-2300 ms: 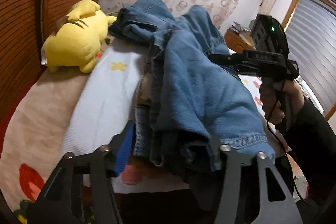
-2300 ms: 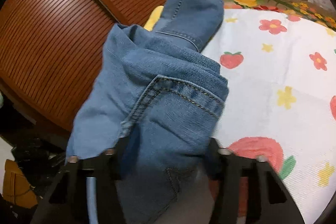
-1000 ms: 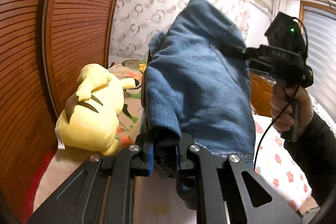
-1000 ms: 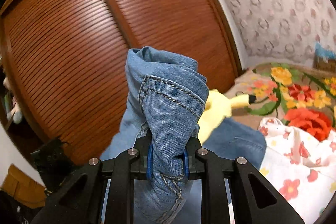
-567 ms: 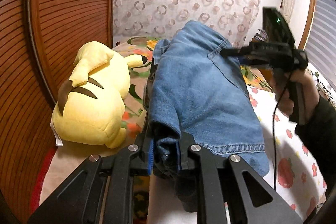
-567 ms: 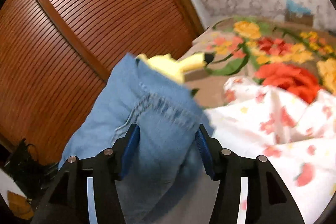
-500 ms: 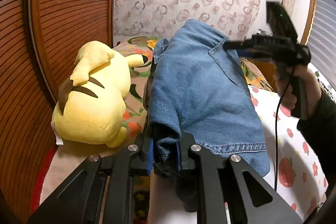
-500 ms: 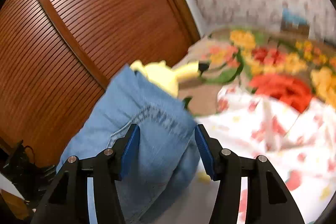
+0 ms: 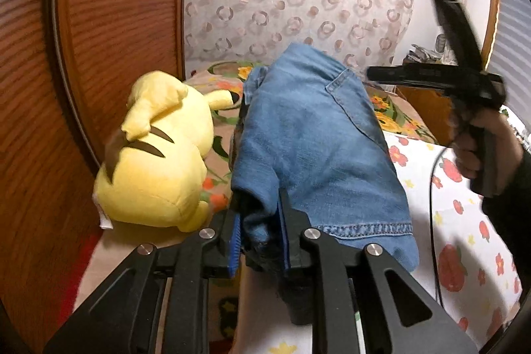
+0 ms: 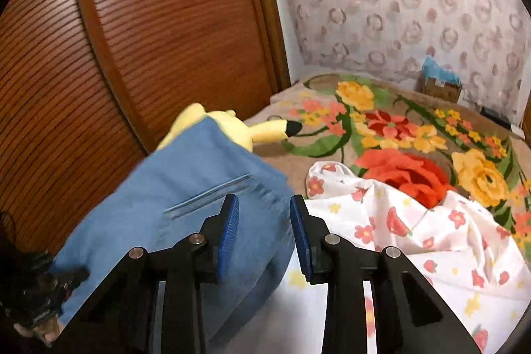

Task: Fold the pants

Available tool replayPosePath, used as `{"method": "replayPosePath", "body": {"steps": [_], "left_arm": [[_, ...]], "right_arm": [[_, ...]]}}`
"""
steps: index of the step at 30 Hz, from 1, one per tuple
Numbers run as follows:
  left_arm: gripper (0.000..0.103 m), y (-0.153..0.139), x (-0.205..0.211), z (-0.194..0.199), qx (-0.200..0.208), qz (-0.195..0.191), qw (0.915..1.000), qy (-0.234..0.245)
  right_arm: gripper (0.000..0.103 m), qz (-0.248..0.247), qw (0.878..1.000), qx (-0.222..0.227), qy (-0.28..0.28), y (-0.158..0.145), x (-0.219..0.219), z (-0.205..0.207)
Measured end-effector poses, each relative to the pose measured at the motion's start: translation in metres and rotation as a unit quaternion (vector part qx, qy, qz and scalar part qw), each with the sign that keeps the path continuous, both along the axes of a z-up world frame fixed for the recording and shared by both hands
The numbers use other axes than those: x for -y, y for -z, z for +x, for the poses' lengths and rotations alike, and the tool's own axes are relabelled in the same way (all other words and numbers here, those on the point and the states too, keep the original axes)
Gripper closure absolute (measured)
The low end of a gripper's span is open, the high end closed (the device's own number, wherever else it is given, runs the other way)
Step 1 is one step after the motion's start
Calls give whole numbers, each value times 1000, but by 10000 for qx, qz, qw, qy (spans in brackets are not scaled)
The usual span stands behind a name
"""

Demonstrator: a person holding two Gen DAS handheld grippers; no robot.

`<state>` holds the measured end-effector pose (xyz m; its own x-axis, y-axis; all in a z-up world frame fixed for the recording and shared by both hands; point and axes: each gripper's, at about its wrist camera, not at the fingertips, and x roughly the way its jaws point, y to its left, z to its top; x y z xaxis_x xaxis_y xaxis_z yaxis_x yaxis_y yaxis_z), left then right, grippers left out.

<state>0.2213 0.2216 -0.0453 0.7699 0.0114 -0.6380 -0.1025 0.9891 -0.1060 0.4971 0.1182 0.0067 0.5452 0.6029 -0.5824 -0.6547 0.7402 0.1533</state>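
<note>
My left gripper (image 9: 258, 223) has its fingers (image 9: 233, 236) clenched on a thick bunch of the blue denim pants (image 9: 312, 151), gripping near a hemmed edge; the rest of the garment spreads away from that grip toward the head of the bed (image 9: 464, 241), lying bunched rather than flat, with a back pocket corner showing on its upper face. My right gripper (image 10: 264, 233) has its fingers (image 10: 228, 231) released, blue pads apart with nothing between them, poised just above and at the edge of the pants (image 10: 186, 211); in the left wrist view the same gripper (image 9: 371, 76) appears blurred beyond the far right side of the denim, clear of the cloth, held in my right hand (image 9: 483, 138). The pants lie along the left side of the bed, just beside a yellow plush toy (image 9: 156, 158), which sits between the denim and the brown slatted wardrobe door (image 10: 132, 38); whether cloth and toy touch I cannot tell. A white sheet with a strawberry and flower print (image 10: 415, 241) covers the near part of the bed, and a brown floral blanket (image 10: 398, 128) covers the far part up to the wall with ring-patterned wallpaper (image 10: 398, 5)
</note>
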Motion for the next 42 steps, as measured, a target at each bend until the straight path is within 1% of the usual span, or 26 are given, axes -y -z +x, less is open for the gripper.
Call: {"method": "replayPosePath", "body": {"steps": [2,3,5,11,14,16,18,20,22,24,26,27,28,29,30,32,33,39,40,41,42], "left_arm": [[84,-7,3,-6,56,75,9999,-36],[84,-11,4,-11,94,141,9998,-65],[84,-20,8,-19,173,255,9994,-140],[83,-41,21,-44,388,326,9987,-110],[83,-52,34,-56,503,342,9981,-44],[82,-58,44,-64,568,352,9978,37],[76,-62,56,-71,620,363,9973,135],[73,-66,67,-78,664,382,9968,224],[65,-70,78,-85,711,375,9963,304],[52,-73,90,-93,768,360,9956,396],[50,-75,103,-100,804,357,9948,516],[47,-76,108,-102,808,353,9945,563],[42,-77,112,-105,817,348,9943,594],[28,-78,118,-108,852,326,9937,652],[20,-79,122,-111,890,308,9931,694],[19,-81,133,-116,923,303,9921,794],[17,-82,139,-119,915,318,9919,821],[17,-87,163,-133,1019,347,9900,916],[17,-88,166,-135,1025,332,9898,935],[17,-89,169,-137,1031,317,9895,958],[17,-90,173,-140,1032,308,9894,974]], "right_arm": [[70,-9,9999,145,-31,-6,10,-17],[70,-6,9998,204,-45,-9,19,-32],[70,33,9996,261,-73,-7,35,-52],[70,114,9993,361,-41,-6,72,-107],[70,175,9989,433,32,-23,100,-160],[70,240,9985,469,124,-26,115,-182],[70,247,9980,540,204,-28,128,-201],[70,250,9976,584,281,-29,140,-219],[70,274,9969,645,368,-31,154,-240],[70,280,9961,704,459,-32,165,-257],[70,300,9954,732,539,-32,177,-274],[70,296,9950,747,595,-32,184,-282],[70,279,9946,770,643,-31,187,-293],[70,264,9942,783,691,-32,190,-299],[70,263,9938,799,733,-31,192,-306],[70,277,9930,810,808,-31,200,-321],[70,277,9926,824,845,-32,202,-327],[69,250,9898,882,1092,-33,220,-360],[65,246,9891,897,1142,-34,223,-366],[59,239,9885,913,1184,-35,225,-371],[57,243,9878,931,1224,-37,226,-375]]}}
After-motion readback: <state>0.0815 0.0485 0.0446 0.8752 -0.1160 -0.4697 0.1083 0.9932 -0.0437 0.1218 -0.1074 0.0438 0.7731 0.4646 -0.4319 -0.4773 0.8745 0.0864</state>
